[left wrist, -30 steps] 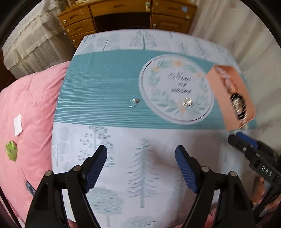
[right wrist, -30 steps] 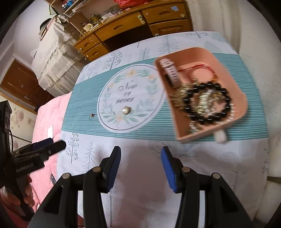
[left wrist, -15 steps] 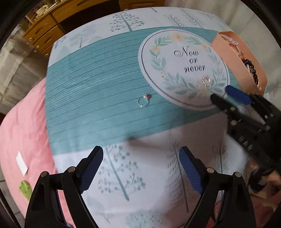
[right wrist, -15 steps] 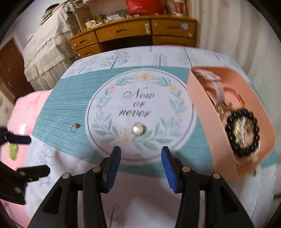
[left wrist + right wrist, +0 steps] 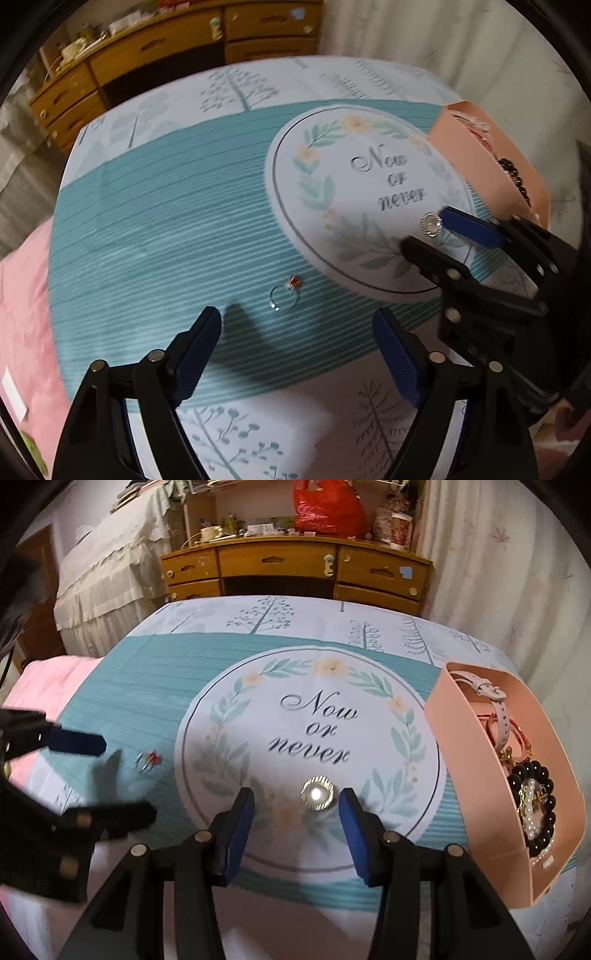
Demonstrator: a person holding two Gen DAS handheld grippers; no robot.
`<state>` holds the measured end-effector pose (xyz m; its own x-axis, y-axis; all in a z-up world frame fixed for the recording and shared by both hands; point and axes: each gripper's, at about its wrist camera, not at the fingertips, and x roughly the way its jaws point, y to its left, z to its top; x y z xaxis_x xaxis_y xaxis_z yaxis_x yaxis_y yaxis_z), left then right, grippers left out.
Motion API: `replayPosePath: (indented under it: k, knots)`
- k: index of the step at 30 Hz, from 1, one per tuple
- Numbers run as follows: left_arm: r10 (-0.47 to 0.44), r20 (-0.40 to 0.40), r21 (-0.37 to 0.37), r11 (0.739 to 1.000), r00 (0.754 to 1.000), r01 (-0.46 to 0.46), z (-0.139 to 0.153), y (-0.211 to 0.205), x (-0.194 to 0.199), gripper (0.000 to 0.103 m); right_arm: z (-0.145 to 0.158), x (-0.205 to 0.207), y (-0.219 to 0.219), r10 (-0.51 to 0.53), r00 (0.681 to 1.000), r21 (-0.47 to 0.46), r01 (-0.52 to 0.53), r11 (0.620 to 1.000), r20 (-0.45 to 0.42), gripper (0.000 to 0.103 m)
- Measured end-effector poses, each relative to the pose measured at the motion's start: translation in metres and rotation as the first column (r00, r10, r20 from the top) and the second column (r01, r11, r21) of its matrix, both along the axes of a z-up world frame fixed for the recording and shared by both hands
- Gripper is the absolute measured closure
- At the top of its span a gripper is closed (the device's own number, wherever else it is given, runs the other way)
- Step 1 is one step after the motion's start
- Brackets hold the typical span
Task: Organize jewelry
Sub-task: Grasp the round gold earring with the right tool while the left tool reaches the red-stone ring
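A thin silver ring with a red stone (image 5: 285,293) lies on the teal band of the tablecloth; it also shows in the right wrist view (image 5: 148,759). My left gripper (image 5: 297,334) is open just short of it. A round pearl brooch (image 5: 317,794) lies on the printed white circle, between the open tips of my right gripper (image 5: 297,812); it also shows in the left wrist view (image 5: 431,224). A pink tray (image 5: 454,731) at the right holds a black bead bracelet (image 5: 543,805), a pink watch and chains.
The table (image 5: 207,657) has a tree-print cloth. A wooden desk with drawers (image 5: 295,568) stands behind it. A pink quilt (image 5: 22,332) lies to the left of the table. A curtain hangs at the right.
Both grippers have moved forward and down towards the table. The left one has come close to the ring and the right one now brackets the brooch. Both stay open.
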<state>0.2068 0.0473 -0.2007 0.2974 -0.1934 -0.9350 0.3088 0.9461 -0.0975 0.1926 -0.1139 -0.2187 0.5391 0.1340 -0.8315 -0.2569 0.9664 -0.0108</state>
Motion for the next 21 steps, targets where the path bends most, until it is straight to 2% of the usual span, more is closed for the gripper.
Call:
replayPosePath:
  k: [2, 7, 9, 15, 19, 20, 21]
  knots:
    - [-0.012, 0.007, -0.012, 1.0, 1.0, 0.012, -0.002, 0.0, 0.0, 0.037, 0.0, 0.003, 0.001, -0.003, 1.0, 0.0, 0.003, 1.0, 0.006, 0.057]
    - [-0.029, 0.059, 0.015, 1.0, 0.998, 0.028, -0.005, -0.003, -0.003, 0.051, 0.001, 0.001, 0.001, -0.004, 1.0, -0.001, 0.004, 1.0, 0.015, 0.078]
    - [-0.034, 0.074, 0.019, 0.999, 0.997, 0.033, -0.004, -0.002, -0.003, 0.063, 0.001, 0.001, 0.003, 0.01, 1.0, -0.006, -0.01, 1.0, 0.015, 0.085]
    - [0.009, 0.078, 0.029, 1.0, 0.997, -0.012, -0.001, 0.009, 0.002, 0.091, 0.002, 0.003, 0.004, 0.01, 1.0, -0.005, -0.01, 1.0, -0.008, 0.086]
    - [0.042, 0.051, -0.013, 0.999, 0.998, -0.042, -0.002, 0.015, 0.007, 0.093, 0.004, 0.005, 0.001, -0.005, 0.999, 0.022, 0.005, 1.0, -0.035, 0.086]
    - [0.046, 0.051, -0.011, 0.999, 0.998, -0.045, -0.001, 0.015, 0.004, 0.099, 0.004, 0.007, -0.001, -0.011, 0.999, 0.037, 0.012, 0.999, -0.045, 0.086]
    - [0.05, 0.046, -0.003, 0.999, 0.998, -0.05, -0.002, 0.015, 0.004, 0.099, 0.004, 0.008, -0.003, -0.014, 0.999, 0.048, 0.017, 0.999, -0.052, 0.086]
